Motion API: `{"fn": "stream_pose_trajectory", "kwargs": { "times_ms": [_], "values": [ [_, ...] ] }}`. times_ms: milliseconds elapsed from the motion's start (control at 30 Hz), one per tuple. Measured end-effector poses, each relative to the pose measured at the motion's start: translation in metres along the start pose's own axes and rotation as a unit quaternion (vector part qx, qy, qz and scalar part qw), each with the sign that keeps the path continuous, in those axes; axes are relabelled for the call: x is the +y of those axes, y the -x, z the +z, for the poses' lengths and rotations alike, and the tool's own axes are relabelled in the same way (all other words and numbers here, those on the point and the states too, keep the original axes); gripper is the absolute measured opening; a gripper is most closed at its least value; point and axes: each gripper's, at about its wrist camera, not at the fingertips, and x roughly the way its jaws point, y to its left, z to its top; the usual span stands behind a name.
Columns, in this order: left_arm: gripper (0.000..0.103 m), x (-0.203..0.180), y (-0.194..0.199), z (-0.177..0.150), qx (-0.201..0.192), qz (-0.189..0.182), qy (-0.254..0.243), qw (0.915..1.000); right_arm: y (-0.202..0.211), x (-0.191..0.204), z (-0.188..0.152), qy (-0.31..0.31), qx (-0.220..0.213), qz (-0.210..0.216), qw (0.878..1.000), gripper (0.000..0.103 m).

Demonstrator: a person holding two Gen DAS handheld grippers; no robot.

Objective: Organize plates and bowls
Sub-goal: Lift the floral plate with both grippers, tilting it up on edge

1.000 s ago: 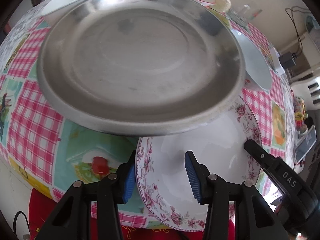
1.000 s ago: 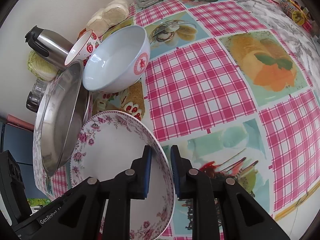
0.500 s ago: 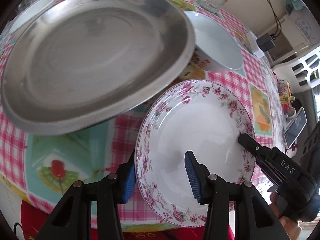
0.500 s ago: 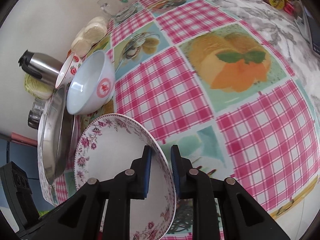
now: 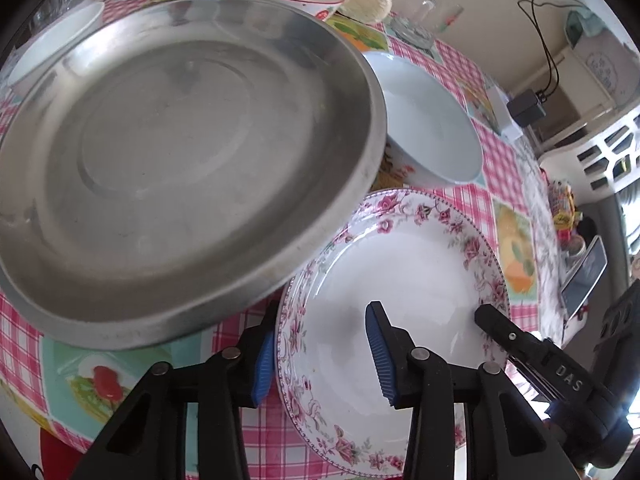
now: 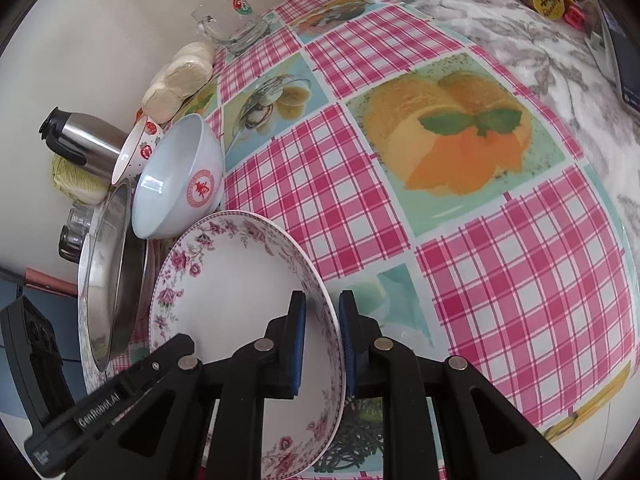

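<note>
My right gripper (image 6: 322, 344) is shut on the rim of a white floral plate (image 6: 236, 292) and holds it tilted above the table. In the left wrist view the same plate (image 5: 404, 280) lies between my left gripper's (image 5: 320, 360) open blue fingers, one outside its left rim, one over its well. A large steel plate (image 5: 180, 168) sits just behind, its edge overlapping the floral plate's rim. A pale blue bowl (image 5: 424, 120) with a red emblem (image 6: 202, 190) stands beside it.
A strawberry-pattern bowl (image 6: 138, 148), a steel flask (image 6: 80, 140), buns (image 6: 180, 80), a glass mug (image 6: 230, 20) and a cabbage (image 6: 76, 180) line the wall side. Another white bowl (image 5: 56, 44) is at far left. The checked tablecloth (image 6: 500, 260) stretches right.
The floral plate has stayed in my right gripper while both cameras shifted; the steel plate now overlaps its upper left rim again. My left gripper stays open around the plate's near rim.
</note>
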Motion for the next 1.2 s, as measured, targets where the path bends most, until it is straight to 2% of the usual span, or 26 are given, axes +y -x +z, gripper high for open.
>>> {"fn": "stream_pose_trajectory", "kwargs": {
  "times_ms": [67,167,600,967,1200],
  "values": [
    [0.044,-0.002,-0.001,0.002,0.003,-0.003,-0.005,1.0,0.006,0.0,0.001,-0.002,-0.01,0.012,1.0,0.017],
    [0.044,-0.009,-0.003,-0.004,0.006,-0.008,-0.013,0.9999,0.014,0.0,0.003,0.0,-0.024,0.009,1.0,0.017],
    [0.043,-0.021,0.016,-0.014,-0.018,-0.037,-0.046,0.9981,0.04,-0.011,0.003,-0.003,-0.05,0.009,0.999,0.017],
    [0.043,-0.044,0.034,-0.014,-0.059,-0.056,-0.088,0.9928,0.064,-0.014,0.004,-0.005,-0.084,0.009,0.996,0.017],
    [0.043,-0.048,0.047,-0.013,-0.077,-0.072,-0.097,0.9897,0.083,-0.009,0.004,0.0,-0.111,0.011,0.994,0.017]
  ]
}}
